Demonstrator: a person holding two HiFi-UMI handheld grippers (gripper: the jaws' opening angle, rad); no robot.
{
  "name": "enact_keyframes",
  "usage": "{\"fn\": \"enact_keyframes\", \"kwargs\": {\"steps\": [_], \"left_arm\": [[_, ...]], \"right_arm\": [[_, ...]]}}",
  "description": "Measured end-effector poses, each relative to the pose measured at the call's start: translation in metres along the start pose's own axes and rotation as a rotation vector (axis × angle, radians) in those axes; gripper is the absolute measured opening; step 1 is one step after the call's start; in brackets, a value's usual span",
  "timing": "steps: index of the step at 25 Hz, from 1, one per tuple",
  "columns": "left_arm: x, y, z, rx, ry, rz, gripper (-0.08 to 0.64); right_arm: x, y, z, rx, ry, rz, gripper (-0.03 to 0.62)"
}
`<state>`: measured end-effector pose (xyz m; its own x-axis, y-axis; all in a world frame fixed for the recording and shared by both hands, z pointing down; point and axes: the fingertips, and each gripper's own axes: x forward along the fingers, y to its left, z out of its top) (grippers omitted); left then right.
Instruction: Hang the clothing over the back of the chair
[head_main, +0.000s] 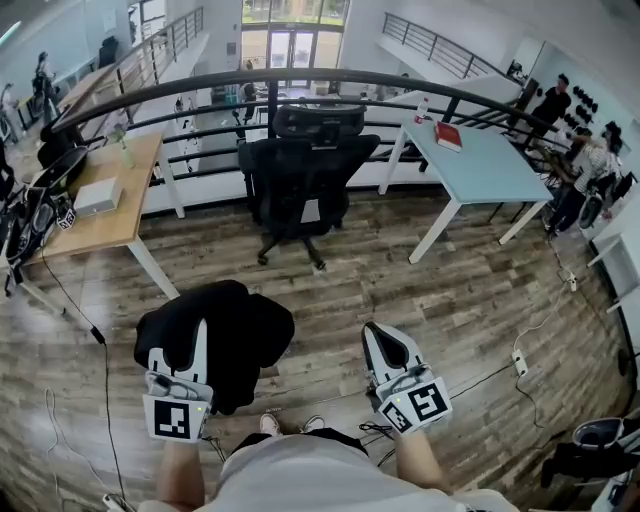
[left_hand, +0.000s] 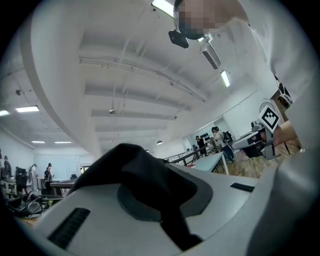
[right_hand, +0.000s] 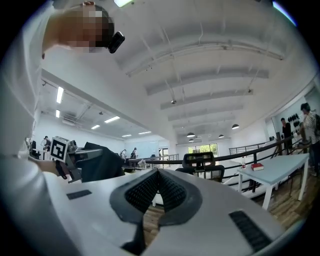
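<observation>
"Holding the clothing (head_main: 228, 335) already?"

"Yes. My left tool (head_main: 186, 345) is shut tight on it. It is a black bundle, bunched up over the tool. It is down low in front of me, above the wood floor (head_main: 450, 300)."

"And your other tool?"

"My right tool (head_main: 385, 340) has its two tips pressed together with nothing in them. It is near the bundle but not touching it."

"How will the cloth feel?"

"Soft, floppy and light, I think. It will sag and fold, and it will not break. One pinch makes it hang in a lump. So I think my right tool should take a loose edge, and then I can spread it wide."

"Where is the chair?"

"The black chair (head_main: 300, 175) is well away, straight ahead. It stands between the wood desk (head_main: 110, 215) and the pale blue desk (head_main: 480, 165)."
</observation>
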<state>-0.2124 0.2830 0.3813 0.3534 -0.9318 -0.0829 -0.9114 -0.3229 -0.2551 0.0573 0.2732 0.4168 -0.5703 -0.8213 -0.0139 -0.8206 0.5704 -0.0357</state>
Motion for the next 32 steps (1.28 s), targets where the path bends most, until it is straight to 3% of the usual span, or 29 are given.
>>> {"fn": "enact_keyframes", "kwargs": {"steps": [9, 18, 25, 28, 32], "left_arm": [[0.028, -0.035, 0.015, -0.003, -0.025, 0.013, 0.043], [0.065, -0.060, 0.015, 0.015, -0.025, -0.043, 0.043], [0.132, -0.035, -0.019, -0.019, -0.011, -0.076, 0.043], [0.170, -0.014, -0.032, -0.040, -0.003, -0.080, 0.043], [0.216, 0.012, -0.047, -0.014, 0.004, -0.143, 0.043]], "right_arm": [[-0.030, -0.055, -0.019, 0.053, -0.017, -0.010, 0.017], [-0.029, -0.087, -0.029, 0.072, -0.007, -0.015, 0.017], [0.031, -0.121, -0.045, 0.079, 0.035, -0.042, 0.017], [0.079, -0.140, -0.039, 0.054, 0.041, -0.040, 0.017], [0.151, -0.148, -0.022, 0.010, 0.032, -0.005, 0.017]]}}
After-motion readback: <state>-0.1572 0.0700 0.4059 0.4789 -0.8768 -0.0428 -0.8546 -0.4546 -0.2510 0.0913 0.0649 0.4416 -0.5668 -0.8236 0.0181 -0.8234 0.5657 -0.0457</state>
